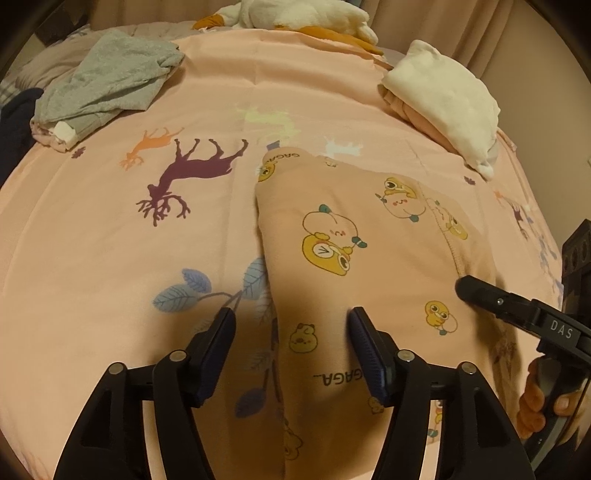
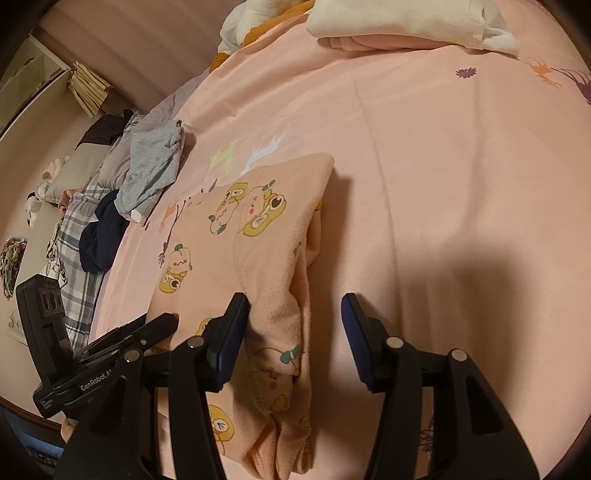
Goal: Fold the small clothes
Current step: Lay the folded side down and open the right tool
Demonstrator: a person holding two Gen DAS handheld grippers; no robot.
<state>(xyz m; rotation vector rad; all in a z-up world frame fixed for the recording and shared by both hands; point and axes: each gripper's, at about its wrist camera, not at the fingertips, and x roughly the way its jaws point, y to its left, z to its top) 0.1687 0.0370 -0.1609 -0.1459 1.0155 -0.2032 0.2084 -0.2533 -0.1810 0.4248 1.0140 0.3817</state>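
A small peach garment with yellow cartoon prints (image 1: pixel 369 236) lies partly folded on the pink bedsheet (image 1: pixel 110 240). It also shows in the right wrist view (image 2: pixel 266 236), its right edge doubled over. My left gripper (image 1: pixel 291 321) is open, low over the garment's left edge near me. My right gripper (image 2: pixel 295 306) is open, straddling the garment's folded right edge. The right gripper also shows in the left wrist view (image 1: pixel 476 290) at the garment's right side. The left gripper shows in the right wrist view (image 2: pixel 162 323) at the lower left.
A grey garment (image 1: pixel 107 81) lies at the far left, a dark one (image 1: pixel 14 122) beside it. A folded white and pink stack (image 1: pixel 443 96) sits far right. A white and orange plush (image 1: pixel 295 18) lies at the far edge. A plaid blanket (image 2: pixel 77 236) lies off the left side.
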